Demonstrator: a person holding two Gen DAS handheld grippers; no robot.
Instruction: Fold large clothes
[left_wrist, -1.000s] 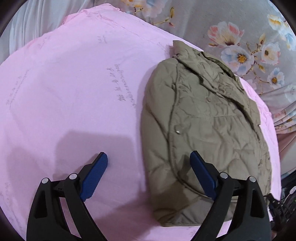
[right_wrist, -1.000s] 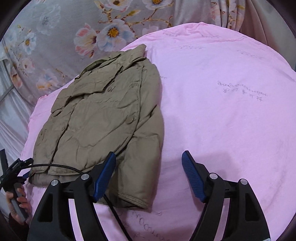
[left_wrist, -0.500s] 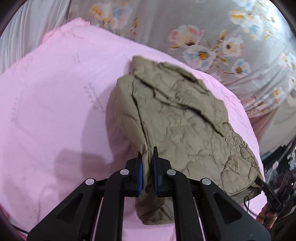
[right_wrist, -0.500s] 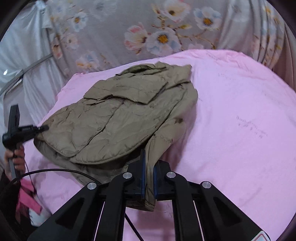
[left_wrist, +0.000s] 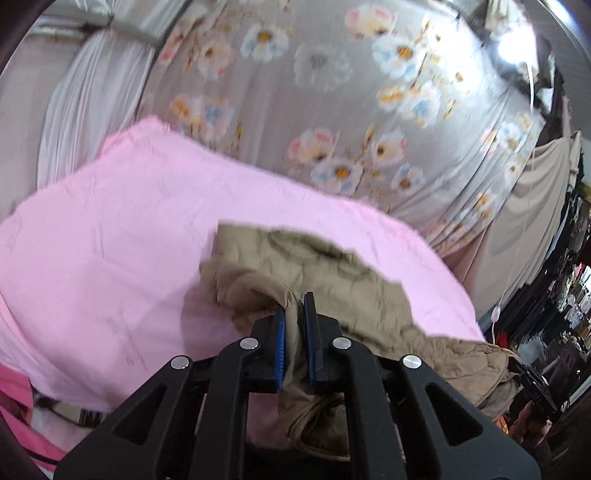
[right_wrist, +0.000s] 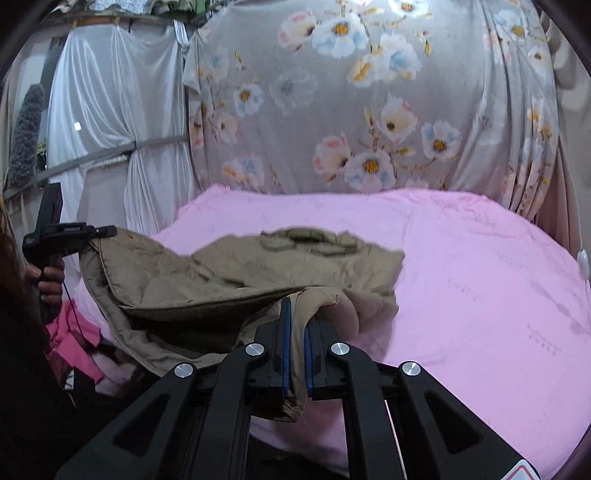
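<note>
An olive quilted jacket (left_wrist: 332, 273) lies partly on the pink sheet (left_wrist: 110, 229). Its near hem is lifted off the sheet. My left gripper (left_wrist: 294, 314) is shut on the jacket's near edge, with fabric pinched between the blue pads. In the right wrist view the jacket (right_wrist: 221, 269) hangs between both grippers, its collar end resting on the pink sheet (right_wrist: 480, 266). My right gripper (right_wrist: 297, 325) is shut on the other near corner of the hem. The left gripper (right_wrist: 74, 232) shows at the left of that view, clamped on the jacket's raised corner.
A grey floral curtain (right_wrist: 369, 110) hangs behind the bed. White drapes (right_wrist: 110, 129) hang at the left. Pink cloth (right_wrist: 74, 343) lies below the bed's left edge. Dark clutter (left_wrist: 561, 295) fills the room at the right of the left wrist view.
Both grippers closed on the jacket's near hem and have lifted it. The hem now hangs above the sheet while the collar end stays down.
</note>
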